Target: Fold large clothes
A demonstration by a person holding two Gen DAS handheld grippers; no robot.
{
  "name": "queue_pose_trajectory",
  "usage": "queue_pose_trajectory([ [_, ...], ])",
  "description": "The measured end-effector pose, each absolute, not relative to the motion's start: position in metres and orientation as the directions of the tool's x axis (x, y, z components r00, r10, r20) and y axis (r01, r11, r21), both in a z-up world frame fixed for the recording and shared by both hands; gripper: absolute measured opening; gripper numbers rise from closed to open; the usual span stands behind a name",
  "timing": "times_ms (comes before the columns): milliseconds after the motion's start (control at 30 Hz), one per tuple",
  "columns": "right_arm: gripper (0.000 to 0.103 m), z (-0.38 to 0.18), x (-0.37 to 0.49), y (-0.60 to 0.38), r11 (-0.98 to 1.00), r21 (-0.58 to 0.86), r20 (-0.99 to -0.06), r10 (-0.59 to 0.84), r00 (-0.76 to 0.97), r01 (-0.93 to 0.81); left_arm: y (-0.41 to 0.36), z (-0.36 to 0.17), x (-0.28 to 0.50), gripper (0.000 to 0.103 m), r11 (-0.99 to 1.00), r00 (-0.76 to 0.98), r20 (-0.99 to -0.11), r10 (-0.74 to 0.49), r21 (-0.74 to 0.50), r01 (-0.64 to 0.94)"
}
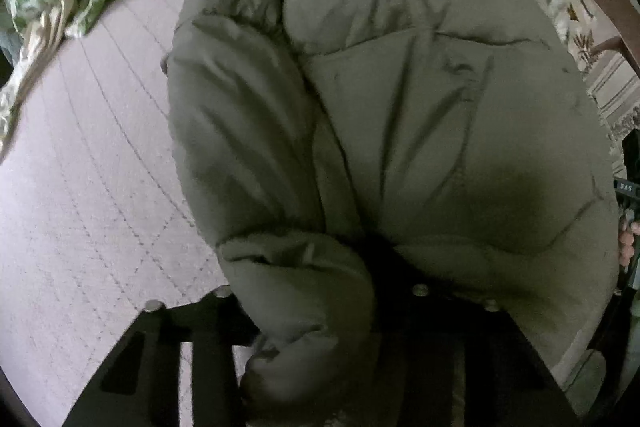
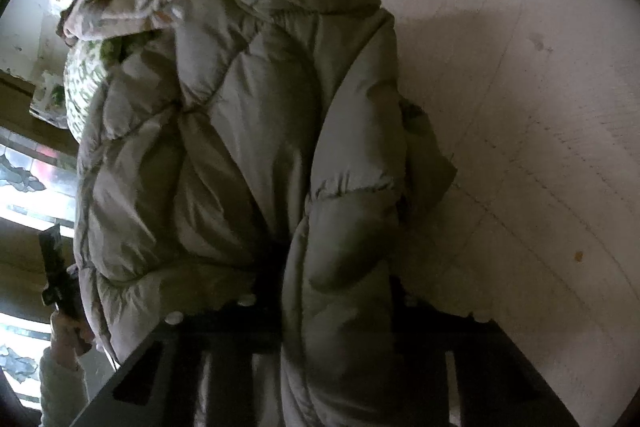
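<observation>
Olive puffer jacket (image 1: 400, 115) | both grippers angled steeply down | fingers clamped on its hem

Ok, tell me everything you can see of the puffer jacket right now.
The puffer jacket is grey-green, shiny and quilted in puffy panels, with a stand-up collar at its far end. It lies bunched on the pale quilted bedspread, one sleeve folded along its side. Its near edge is bunched between the fingers of both the left gripper and right gripper.
</observation>
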State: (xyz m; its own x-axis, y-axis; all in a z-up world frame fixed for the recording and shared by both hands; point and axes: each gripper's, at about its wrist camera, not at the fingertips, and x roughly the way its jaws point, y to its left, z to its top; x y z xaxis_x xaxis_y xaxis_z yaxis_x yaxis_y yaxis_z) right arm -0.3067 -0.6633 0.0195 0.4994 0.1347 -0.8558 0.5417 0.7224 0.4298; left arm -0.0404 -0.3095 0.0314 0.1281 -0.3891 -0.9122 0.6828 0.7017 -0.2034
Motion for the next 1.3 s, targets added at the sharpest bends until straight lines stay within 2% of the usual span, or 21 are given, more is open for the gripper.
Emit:
queue_pose_trajectory([
  [100, 0.028, 0.032, -0.316, -0.654, 0.721, 0.434, -0.842, 0.112, 0.527, 0.54, -0.304, 0.042, -0.044, 0.033, 0.704, 0.146, -0.898, -0.414, -0.215, 0.677],
  [267, 0.028, 0.051, -0.324, -0.643, 0.737, 0.42, -0.835, 0.085, 0.543, 0.529, -0.291, 0.056, -0.054, 0.03, 0.704, 0.171, -0.878, -0.446, -0.227, 0.673],
  [500, 0.027, 0.076, -0.351, -0.646, 0.737, 0.439, -0.809, 0.077, 0.583, 0.513, -0.262, 0.075, -0.061, 0.029, 0.698, 0.178, -0.842, -0.508, -0.282, 0.658],
  [833, 0.027, 0.113, -0.366, -0.635, 0.761, 0.445, -0.783, 0.074, 0.618, 0.472, -0.238, 0.109, -0.084, 0.029, 0.676, 0.206, -0.816, -0.541, -0.276, 0.683],
  [1300, 0.027, 0.137, -0.376, -0.586, 0.797, 0.45, -0.766, 0.113, 0.633, 0.402, -0.207, 0.149, -0.13, 0.029, 0.65, 0.239, -0.785, -0.571, -0.255, 0.715],
])
